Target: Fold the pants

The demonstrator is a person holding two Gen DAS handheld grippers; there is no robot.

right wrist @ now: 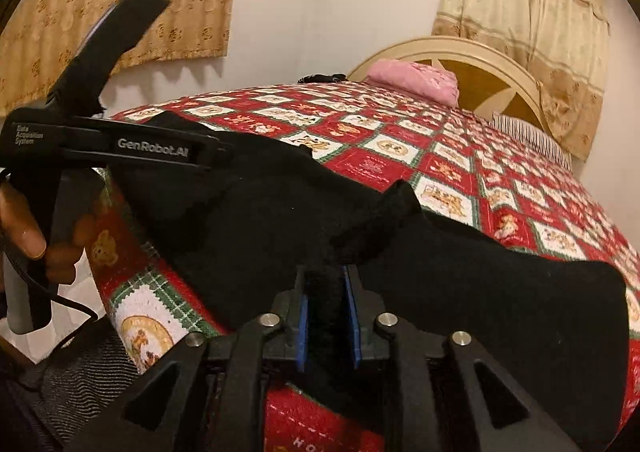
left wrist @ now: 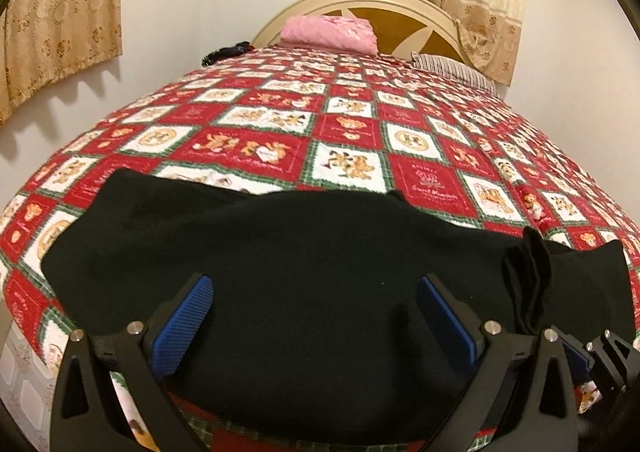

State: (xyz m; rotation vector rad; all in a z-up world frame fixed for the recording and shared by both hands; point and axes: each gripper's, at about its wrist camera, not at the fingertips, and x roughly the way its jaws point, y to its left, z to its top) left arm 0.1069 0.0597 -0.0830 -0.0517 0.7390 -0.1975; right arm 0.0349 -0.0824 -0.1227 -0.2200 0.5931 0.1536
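Black pants (left wrist: 280,252) lie spread across the near edge of the bed, on a red and white checked quilt (left wrist: 352,131). My left gripper (left wrist: 314,284) is open, its blue pads (left wrist: 188,316) wide apart just above the pants' near edge. My right gripper (right wrist: 326,280) is shut on a bunched fold of the pants (right wrist: 372,219), lifted a little off the quilt. That raised fold shows in the left wrist view (left wrist: 528,272) at the right. The left gripper's body (right wrist: 120,147) shows at the left of the right wrist view.
A pink folded blanket (left wrist: 332,31) and a striped pillow (left wrist: 452,69) lie by the cream headboard (left wrist: 400,3) at the far end. Beige curtains (left wrist: 60,19) hang on the white wall. A dark object (left wrist: 228,51) lies at the bed's far left corner.
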